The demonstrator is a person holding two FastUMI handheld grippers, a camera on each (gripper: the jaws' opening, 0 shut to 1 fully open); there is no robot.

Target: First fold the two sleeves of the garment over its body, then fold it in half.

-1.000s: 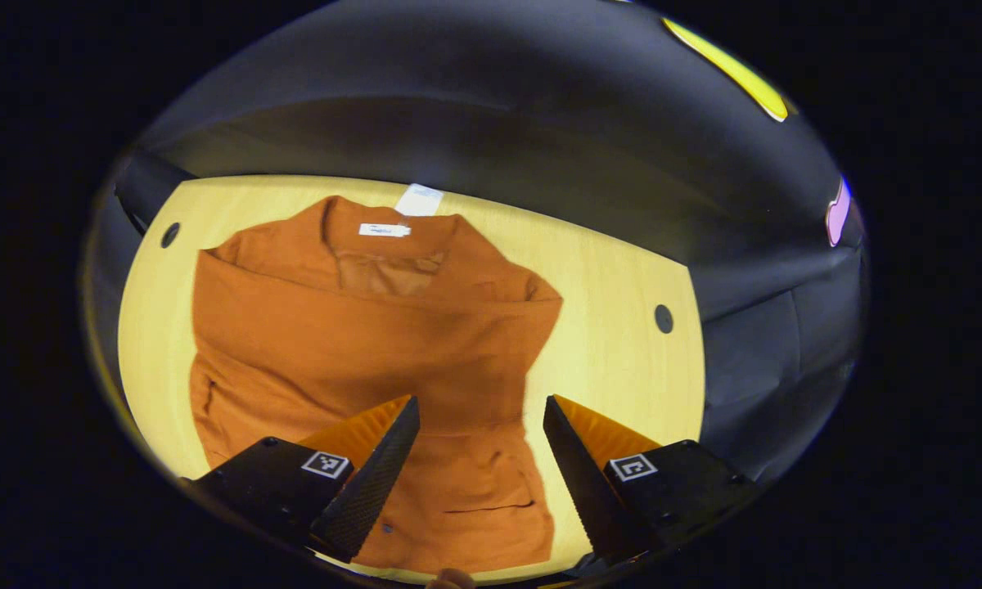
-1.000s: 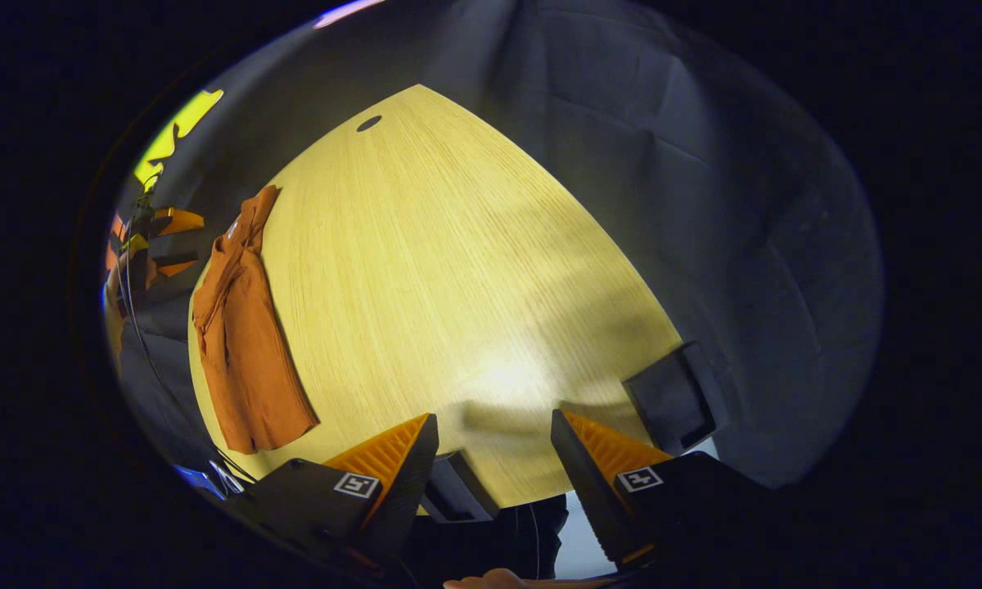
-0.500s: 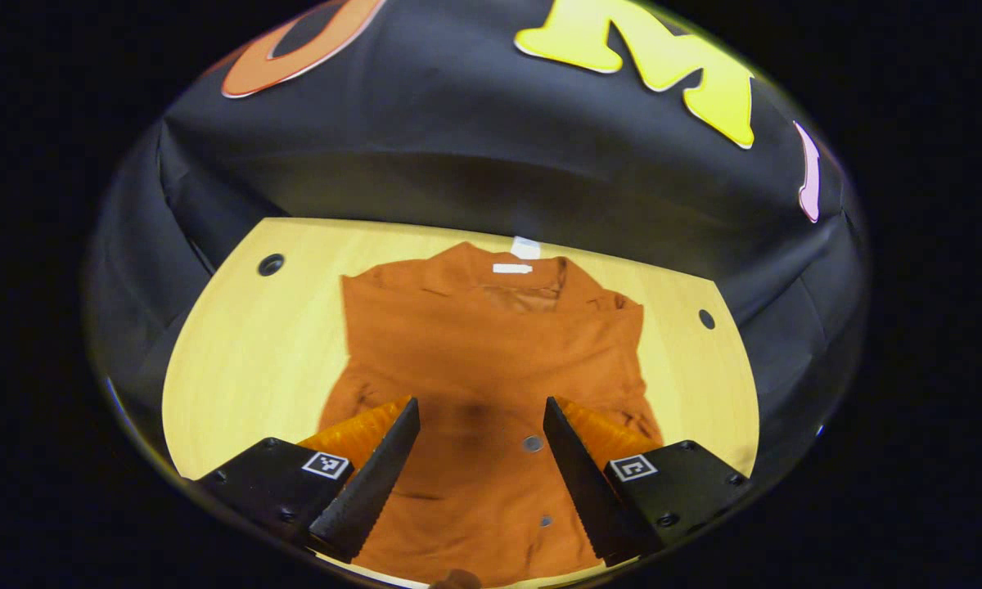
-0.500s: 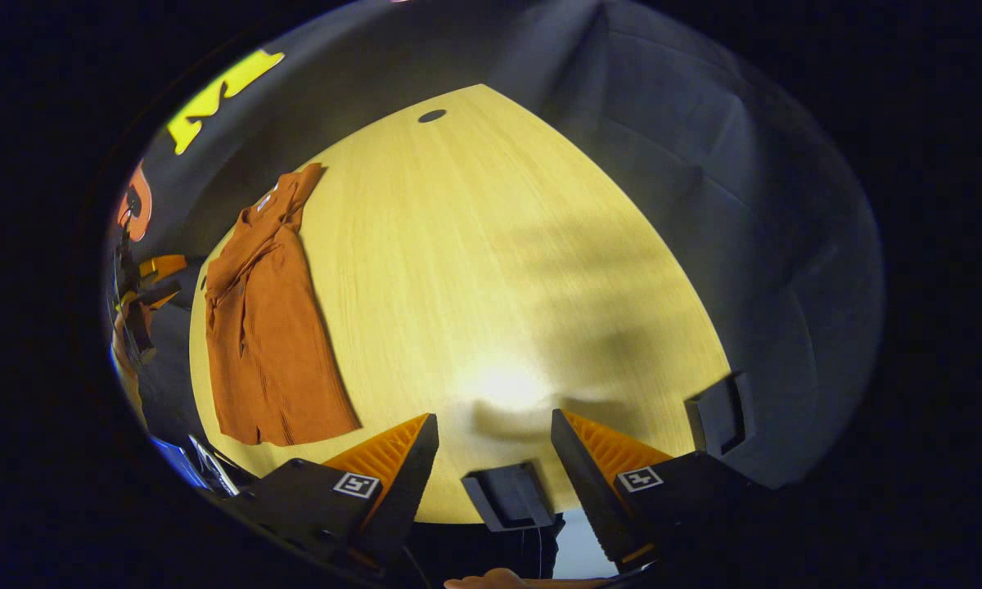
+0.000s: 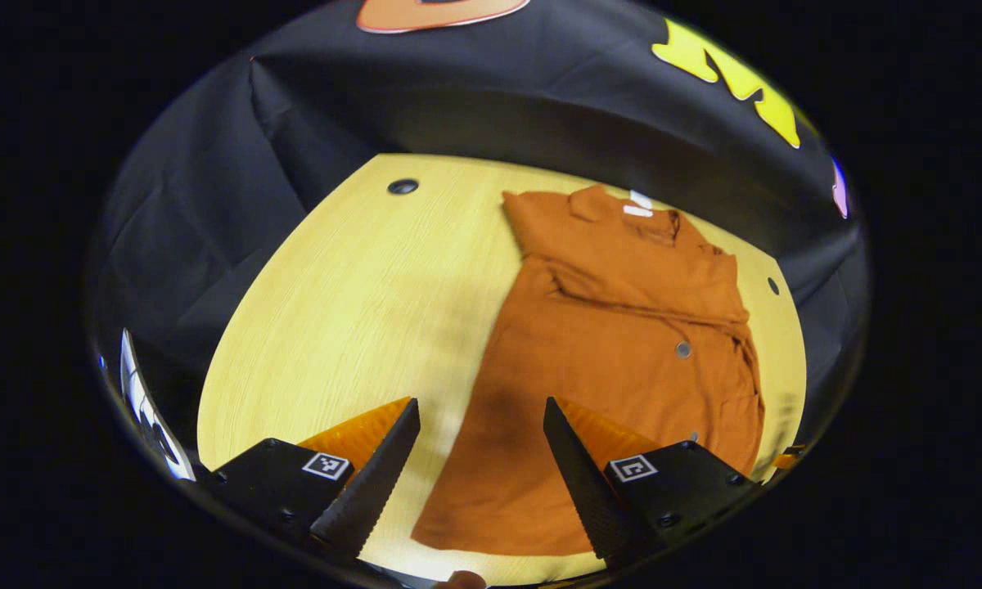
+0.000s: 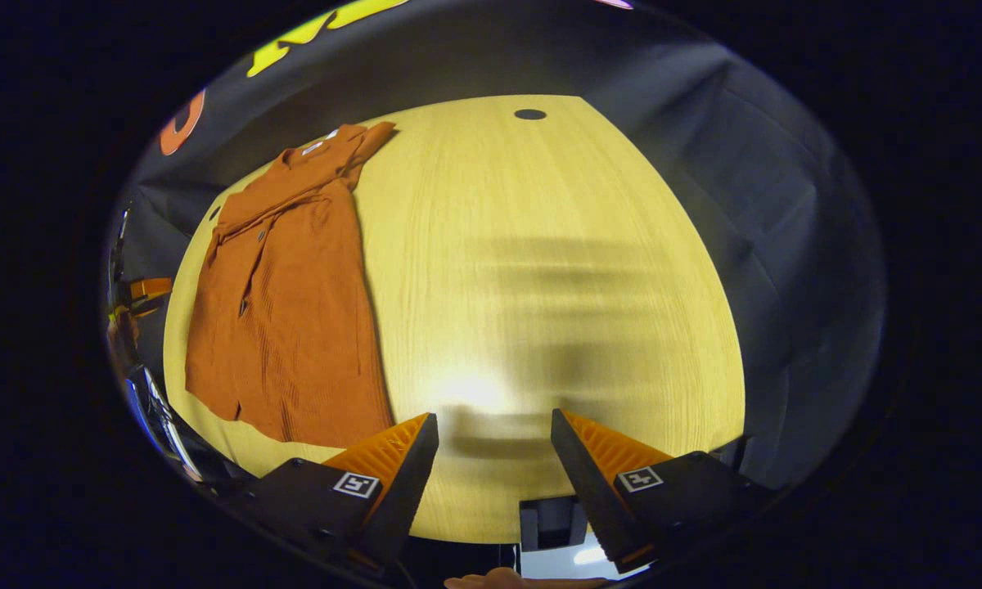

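A rust-orange buttoned garment (image 5: 622,352) lies flat on the pale wooden table (image 5: 352,311), collar at the far side, its sleeves folded across the body. My left gripper (image 5: 479,474) hovers open above the garment's near left hem edge, nothing between its fingers. In the right gripper view the garment (image 6: 286,303) lies at the table's left part, and my right gripper (image 6: 491,483) stands open over bare wood (image 6: 540,286) near the front edge, well to the right of the cloth. The left gripper (image 6: 143,294) shows small at the far left.
Round cable holes (image 5: 403,186) (image 5: 773,285) (image 6: 529,114) sit near the table's far corners. A dark block (image 6: 550,522) sits below the table's front edge between my right fingers. A fingertip (image 5: 458,581) shows at the bottom of the left gripper view. Black cloth walls surround the table.
The left gripper has swung left, so the garment now lies to the right in its view. The right gripper has turned toward the garment, which shows larger. Both stay open.
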